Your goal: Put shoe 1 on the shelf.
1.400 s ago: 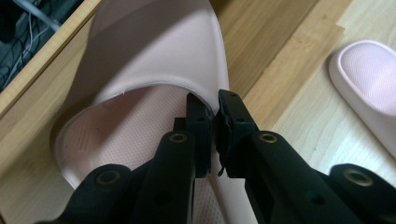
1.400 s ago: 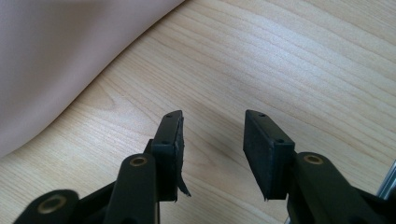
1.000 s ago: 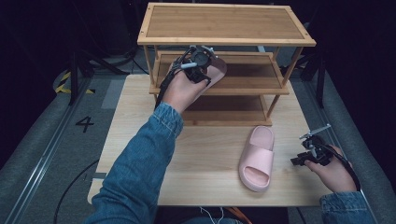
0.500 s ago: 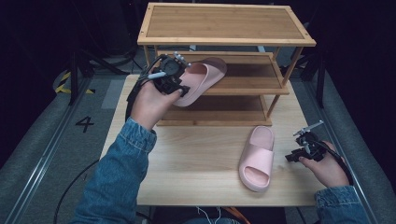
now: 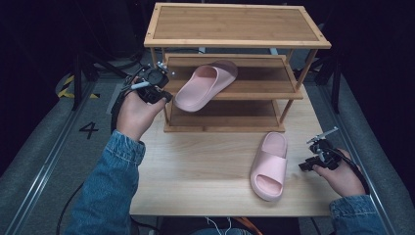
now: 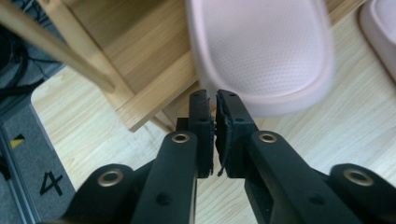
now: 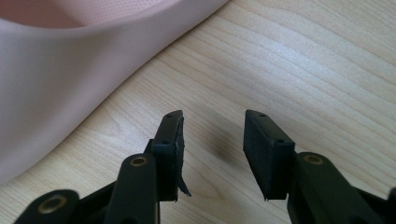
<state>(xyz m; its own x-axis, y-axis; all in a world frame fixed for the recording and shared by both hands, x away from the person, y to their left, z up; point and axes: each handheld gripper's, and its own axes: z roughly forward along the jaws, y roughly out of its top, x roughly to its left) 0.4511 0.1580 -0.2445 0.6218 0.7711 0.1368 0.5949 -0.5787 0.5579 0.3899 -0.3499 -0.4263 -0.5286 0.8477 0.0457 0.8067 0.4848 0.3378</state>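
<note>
One pink slide [image 5: 204, 84] lies tilted on the rack's [image 5: 235, 93] middle shelf, its end hanging over the front left edge. The other slide [image 5: 268, 165] lies flat on the bench [image 5: 195, 171], front right of the rack. Left tool [image 5: 152, 84] is beside the rack's left post, jaws together, holding nothing. Right tool [image 5: 318, 155] is just beside the bench slide, jaws apart, empty.

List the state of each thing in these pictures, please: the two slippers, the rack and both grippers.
Pink foam slipper on the rack: on the middle shelf, heel overhanging.
Pink foam slipper on the table: flat, sole down.
Three-shelf wooden rack: upright.
Left gripper: shut, empty.
Right gripper: open, empty.
</note>
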